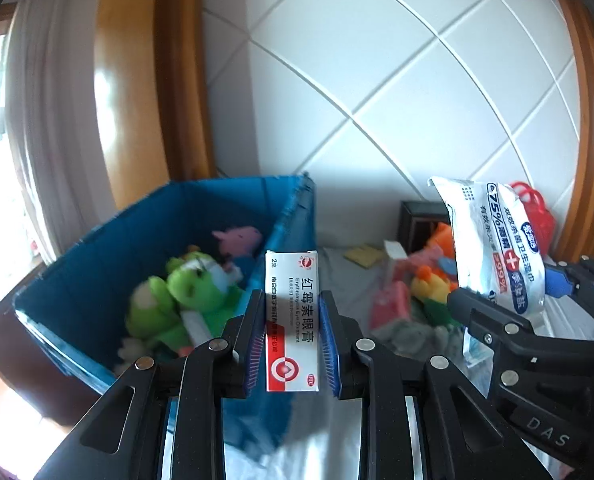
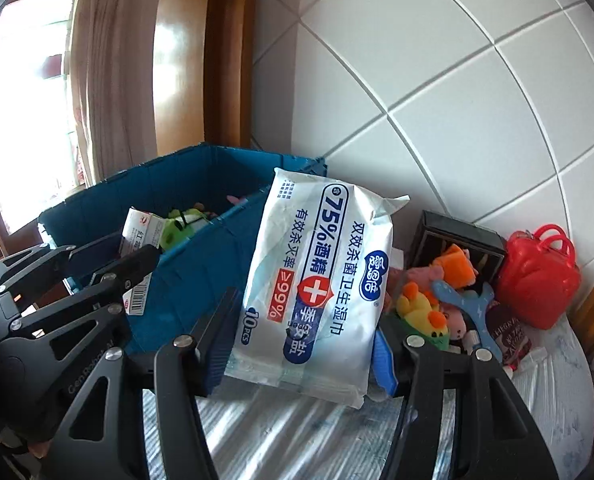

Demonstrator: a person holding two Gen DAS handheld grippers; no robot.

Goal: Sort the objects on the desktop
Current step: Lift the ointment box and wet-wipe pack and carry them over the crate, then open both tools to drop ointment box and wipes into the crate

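My left gripper is shut on a white and red ointment box, held upright by the near right edge of the blue storage bin. The bin holds green plush frogs and a pink plush. My right gripper is shut on a white pack of alcohol wipes, held above the bed just right of the bin. In the left wrist view the right gripper and wipes are at the right. In the right wrist view the left gripper with the box is at the left.
A pile of small toys lies on the bed by the wall, with a red toy bag, a dark box and yellow sticky notes. The white tiled wall stands behind. A curtain and window are at the left.
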